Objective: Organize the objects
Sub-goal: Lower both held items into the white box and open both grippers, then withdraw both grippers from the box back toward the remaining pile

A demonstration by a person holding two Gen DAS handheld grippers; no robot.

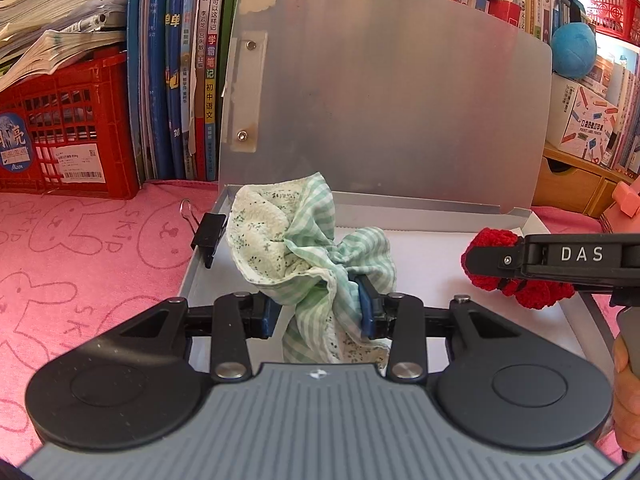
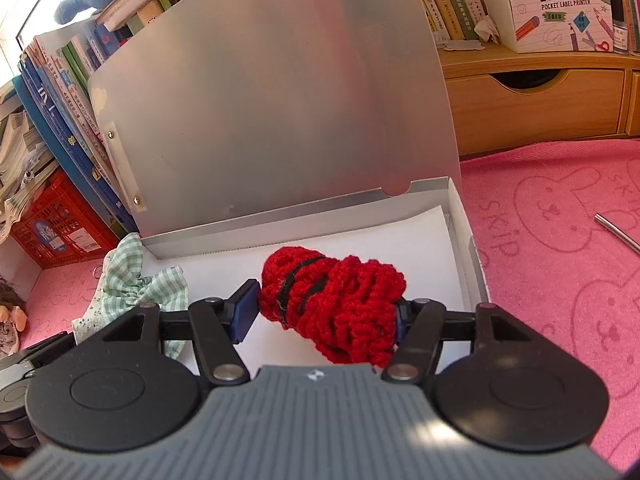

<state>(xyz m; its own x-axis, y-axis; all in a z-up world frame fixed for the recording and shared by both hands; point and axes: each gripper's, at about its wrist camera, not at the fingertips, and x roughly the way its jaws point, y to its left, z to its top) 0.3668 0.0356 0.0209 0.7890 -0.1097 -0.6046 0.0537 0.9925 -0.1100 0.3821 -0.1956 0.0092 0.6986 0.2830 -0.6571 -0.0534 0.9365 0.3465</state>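
Observation:
My left gripper [image 1: 318, 312] is shut on a green checked and white speckled cloth [image 1: 304, 240], held over the left side of an open grey file box [image 1: 400, 210]. My right gripper [image 2: 324, 314] is shut on a red crocheted piece with black stripes [image 2: 336, 304], held over the white sheet [image 2: 360, 236] inside the same box. The right gripper with the red piece [image 1: 492, 240] shows at the right of the left wrist view. The cloth [image 2: 132, 284] shows at the left of the right wrist view. The box lid [image 1: 392, 100] stands upright at the back.
A black binder clip [image 1: 208, 234] is clamped on the box's left wall. A pink bunny-print mat [image 1: 80, 260] covers the table. A red crate [image 1: 68, 132], upright books [image 1: 180, 68], wooden drawers [image 2: 532, 100], a metal rod [image 2: 618, 234] and a small doll [image 2: 10, 320] surround it.

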